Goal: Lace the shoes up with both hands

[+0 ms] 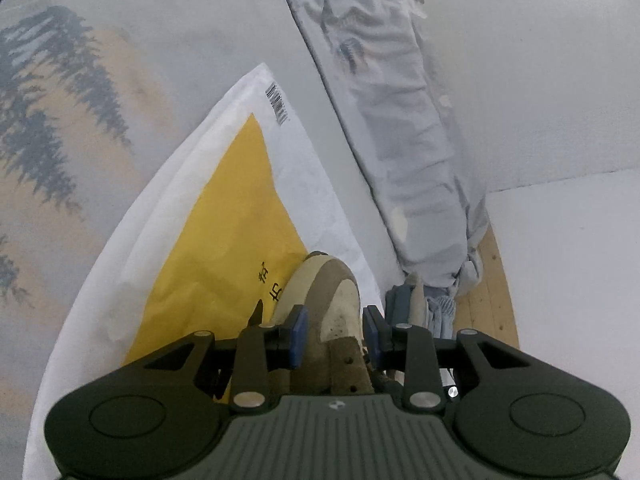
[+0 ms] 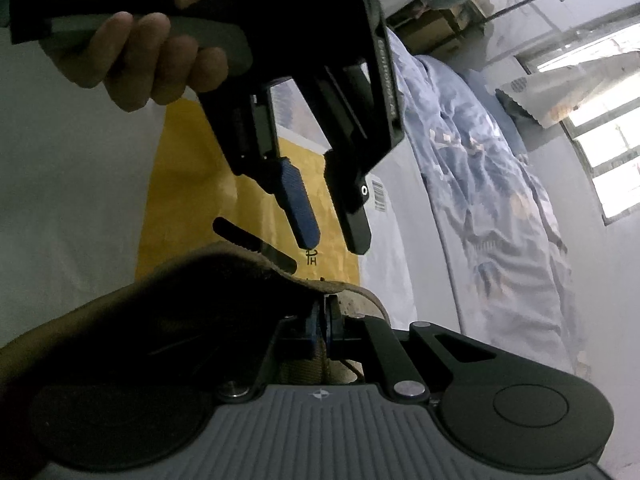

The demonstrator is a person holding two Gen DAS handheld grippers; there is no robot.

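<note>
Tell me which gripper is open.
The left gripper: its pads stand apart with nothing between. The right gripper is shut, down at the shoe.

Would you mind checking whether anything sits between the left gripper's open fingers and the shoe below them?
Nothing visible does. The left gripper hangs with fingers apart just above the shoe, with only open air between them. The right gripper is shut at the shoe's edge, off that path.

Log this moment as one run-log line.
left gripper: open above shoe | right gripper: shut at shoe's upper | under shoe: yellow-white bag
</note>
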